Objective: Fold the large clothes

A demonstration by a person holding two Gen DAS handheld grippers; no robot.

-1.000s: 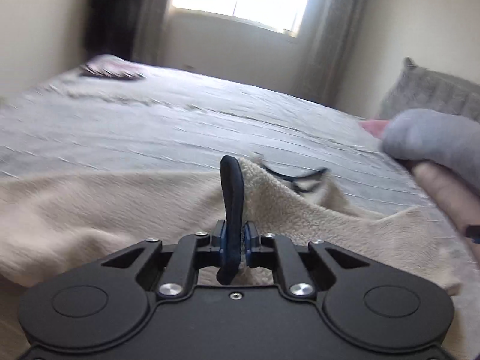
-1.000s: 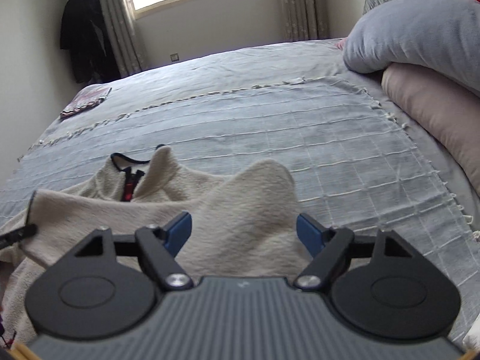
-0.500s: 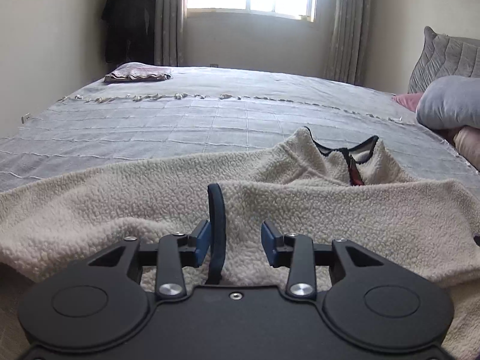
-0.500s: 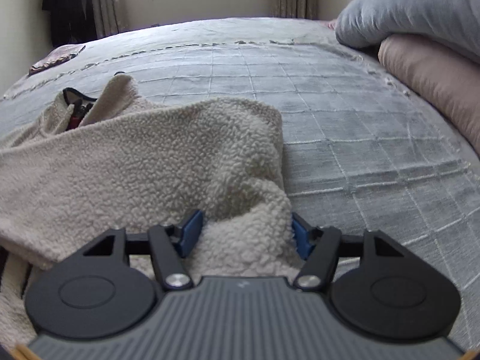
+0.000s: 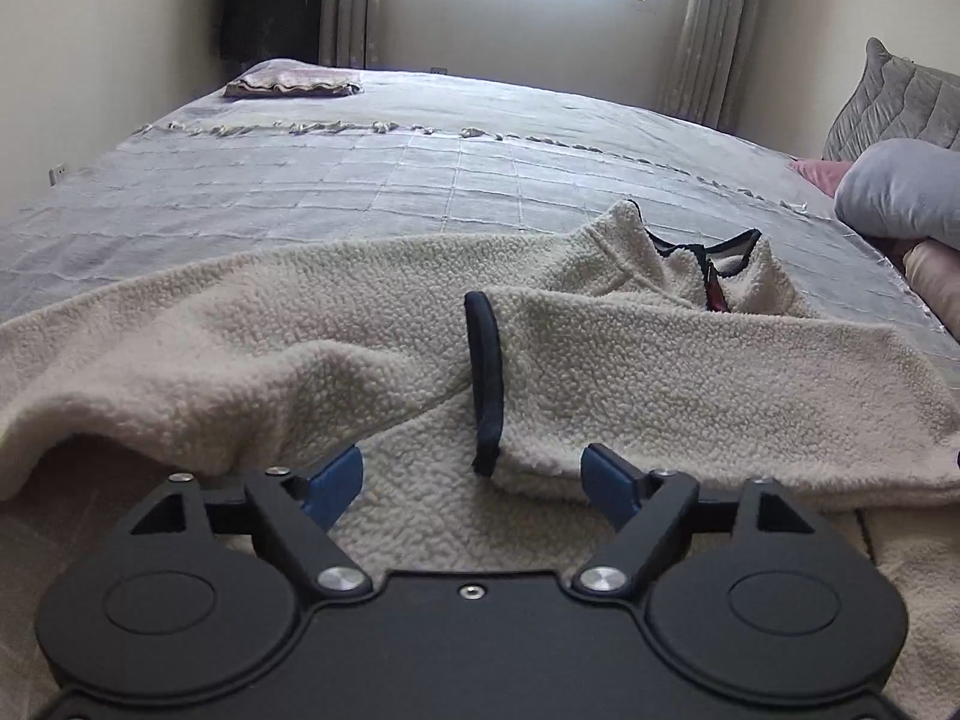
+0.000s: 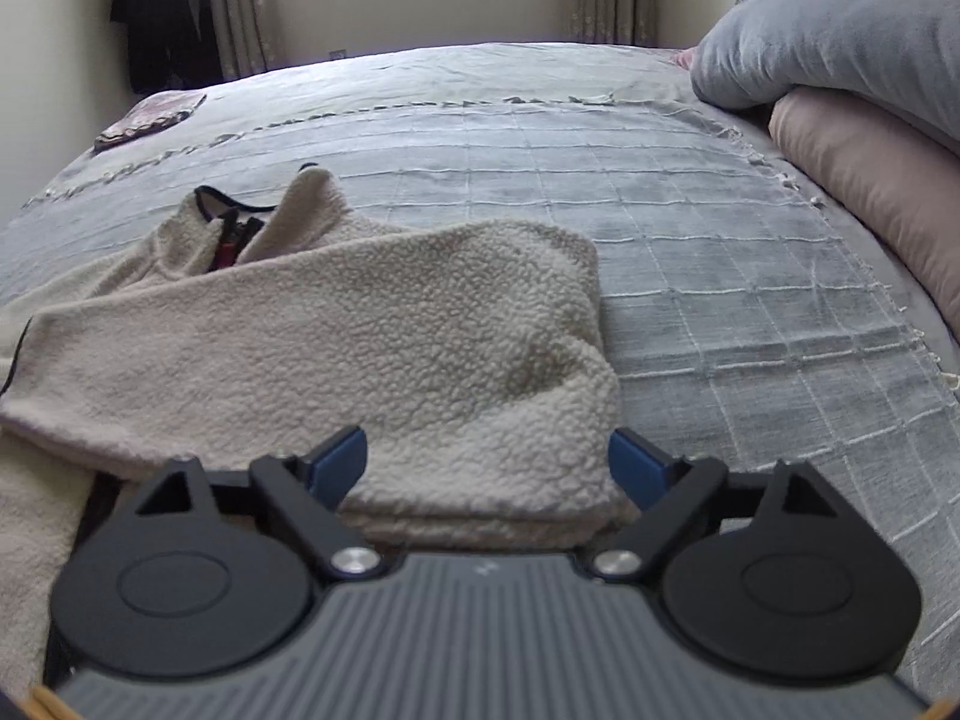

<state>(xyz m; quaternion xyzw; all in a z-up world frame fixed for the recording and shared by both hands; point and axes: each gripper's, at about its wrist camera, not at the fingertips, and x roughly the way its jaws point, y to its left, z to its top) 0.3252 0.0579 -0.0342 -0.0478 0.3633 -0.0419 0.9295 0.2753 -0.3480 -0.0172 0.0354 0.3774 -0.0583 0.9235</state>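
Note:
A cream fleece jacket [image 5: 300, 324] lies on the grey bedspread [image 5: 360, 180], its dark-trimmed collar [image 5: 708, 258] pointing to the far side. Both sleeves are folded across the body. My left gripper [image 5: 471, 480] hovers low over the fleece with its jaws opening. The sleeve's dark cuff band [image 5: 486, 372] lies loose between the blue pads, which do not press it. In the right wrist view the other folded sleeve [image 6: 420, 336] rests flat beside the collar [image 6: 234, 228]. My right gripper [image 6: 489, 462] straddles the sleeve's thick end, jaws opening, pads at the fleece's sides.
Grey and pink pillows [image 6: 840, 60] are stacked along the bed's right side. A small folded cloth [image 5: 294, 84] sits at the far left corner. A dark coat [image 6: 162, 18] hangs by the curtained window. Bare bedspread [image 6: 720, 270] stretches beyond and right of the jacket.
The left jaws, shut on the dark cuff a second ago, have spread and let it drop onto the fleece. The right jaws widened around the sleeve fold. Both grippers sank toward the bed.

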